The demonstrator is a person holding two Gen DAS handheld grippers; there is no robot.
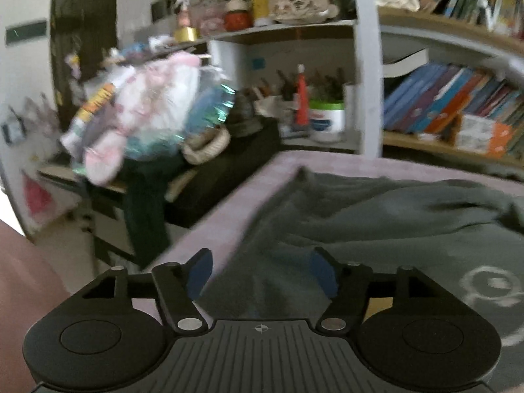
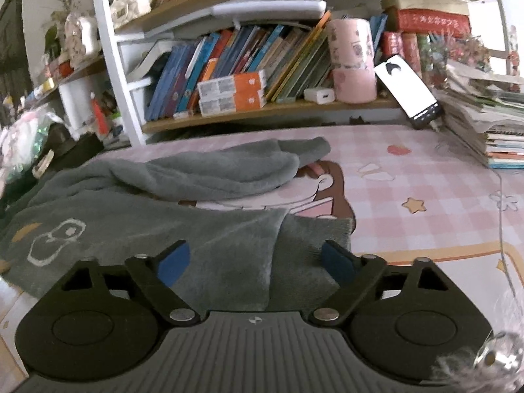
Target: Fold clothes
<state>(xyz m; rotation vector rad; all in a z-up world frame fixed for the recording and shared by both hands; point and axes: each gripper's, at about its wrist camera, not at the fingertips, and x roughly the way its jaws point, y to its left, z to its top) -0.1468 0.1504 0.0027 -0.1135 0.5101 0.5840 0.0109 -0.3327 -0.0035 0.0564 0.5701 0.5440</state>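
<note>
A grey fleece garment (image 2: 131,209) with a white outline print (image 2: 52,242) lies rumpled on a pink checked table cover (image 2: 409,177). One sleeve (image 2: 229,167) lies folded across its far side. My right gripper (image 2: 254,249) is open, low over the garment's near right corner, with cloth under the gap but no pad pressing on it. In the left wrist view the same garment (image 1: 376,216) fills the right half. My left gripper (image 1: 260,255) is open above its left edge, next to the table cover's edge (image 1: 209,216). Nothing is held.
A bookshelf (image 2: 249,111) full of books runs along the table's far side. A lit phone (image 2: 409,88) leans on a stack of papers (image 2: 484,121) at the right. Pink cups (image 2: 353,65) stand on the shelf. A cluttered side desk with bagged items (image 1: 147,114) sits left.
</note>
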